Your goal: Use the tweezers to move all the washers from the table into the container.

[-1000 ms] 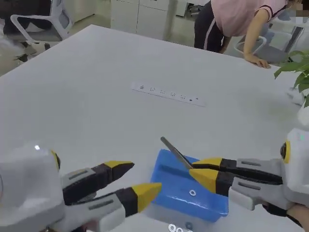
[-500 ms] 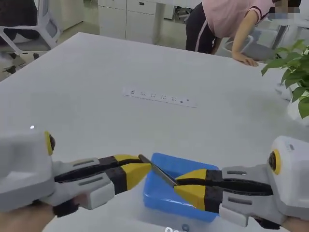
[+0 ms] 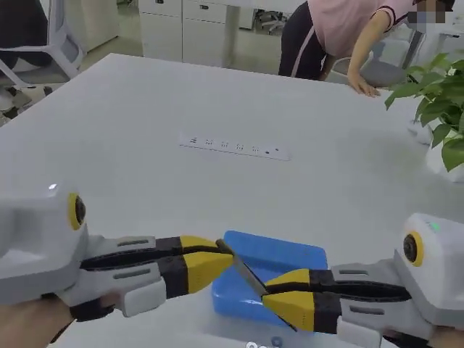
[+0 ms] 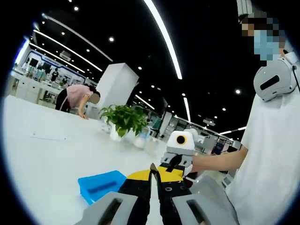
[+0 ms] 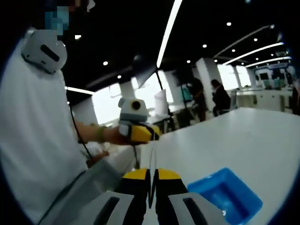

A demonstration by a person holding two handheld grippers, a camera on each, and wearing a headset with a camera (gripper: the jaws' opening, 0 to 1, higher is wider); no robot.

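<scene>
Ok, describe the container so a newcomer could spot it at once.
On the white table, look near the front edge, where the left gripper and right gripper meet at the tweezers. The container sits just beyond them: a shallow rectangular tray, the only bright blue thing on the table.

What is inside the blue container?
The blue container's visible rear floor looks bare; the tweezers, left tongs and right tongs cover its front, so anything there cannot be seen.

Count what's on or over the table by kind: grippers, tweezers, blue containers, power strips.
Grippers: 2, left gripper and right gripper
Tweezers: 1
Blue container: 1
Power strip: 1
Total: 5
</scene>
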